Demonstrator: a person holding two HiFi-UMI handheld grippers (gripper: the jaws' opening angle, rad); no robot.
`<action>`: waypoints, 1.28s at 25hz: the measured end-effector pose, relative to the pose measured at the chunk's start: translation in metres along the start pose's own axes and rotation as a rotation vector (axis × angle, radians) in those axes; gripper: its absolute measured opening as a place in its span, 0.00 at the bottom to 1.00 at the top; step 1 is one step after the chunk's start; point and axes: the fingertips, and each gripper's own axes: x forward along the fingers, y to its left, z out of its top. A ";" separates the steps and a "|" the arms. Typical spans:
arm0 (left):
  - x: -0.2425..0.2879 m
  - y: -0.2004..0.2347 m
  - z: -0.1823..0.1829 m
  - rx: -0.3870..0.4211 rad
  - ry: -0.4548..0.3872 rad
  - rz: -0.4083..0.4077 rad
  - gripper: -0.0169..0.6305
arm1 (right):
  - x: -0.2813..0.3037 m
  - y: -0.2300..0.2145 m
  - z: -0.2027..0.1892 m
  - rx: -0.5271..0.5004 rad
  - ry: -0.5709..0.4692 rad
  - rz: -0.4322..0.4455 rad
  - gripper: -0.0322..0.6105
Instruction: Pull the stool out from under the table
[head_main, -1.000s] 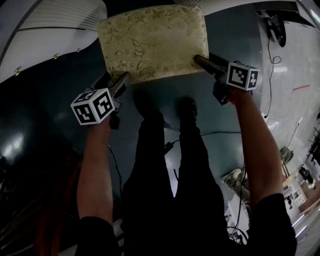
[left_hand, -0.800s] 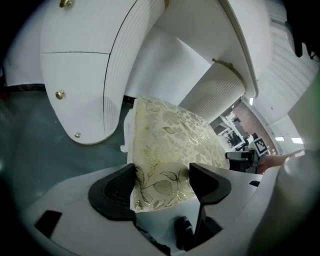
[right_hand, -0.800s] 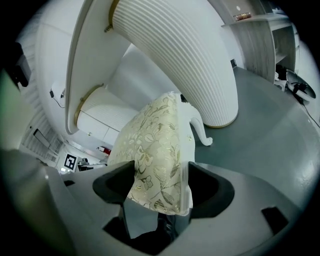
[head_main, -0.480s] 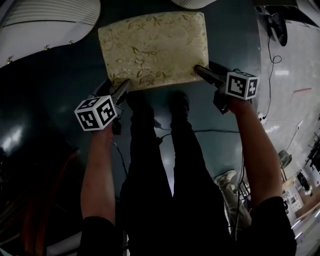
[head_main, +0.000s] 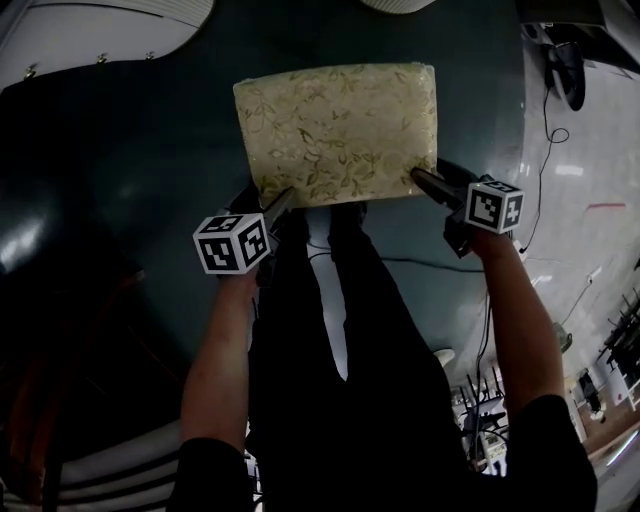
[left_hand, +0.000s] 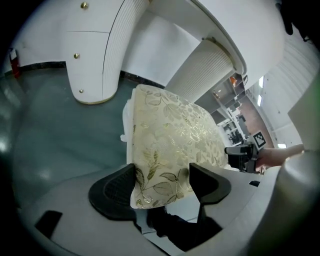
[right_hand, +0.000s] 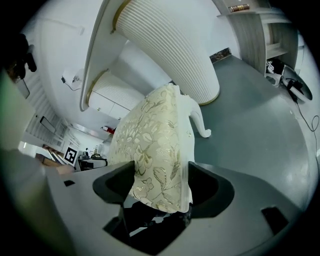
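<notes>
Since a second ago the stool (head_main: 338, 130) has come further out toward me; its whole patterned seat now sits over dark floor (head_main: 130, 150), clear of the white bench (head_main: 100, 30) at the top edge of the head view, and my feet have stepped back with it. From above, the seat is a rectangle whose long axis runs across me, left to right, slightly skewed so the left near corner sits lower in the picture. One long edge faces me. My left tongs (head_main: 280, 197) bite the near left corner and my right tongs (head_main: 420, 177) the near right corner, so the stool lies just ahead of and between them.

Through the left gripper view, the two black jaws are clamped on the cushion's corner, fabric filling the gap between them. The seat stretches away to the right, where the right tongs show at its far corner. A ribbed white pedestal (left_hand: 207, 67) of the bench stands behind the stool.

Through the right gripper view, the jaws are likewise closed on the cushion's corner, with the seat running off to the left. A white stool leg (right_hand: 200, 122) stands on the grey floor beyond, and the ribbed bench base rises behind it.
</notes>
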 end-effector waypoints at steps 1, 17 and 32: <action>0.000 -0.010 -0.015 -0.015 0.003 -0.004 0.55 | -0.010 -0.005 -0.011 -0.003 0.013 -0.002 0.50; -0.016 -0.074 -0.145 0.122 0.076 0.022 0.52 | -0.086 -0.037 -0.141 0.014 0.099 -0.018 0.50; -0.328 -0.256 0.049 0.398 -0.366 -0.156 0.38 | -0.218 0.240 -0.024 -0.158 -0.049 0.175 0.49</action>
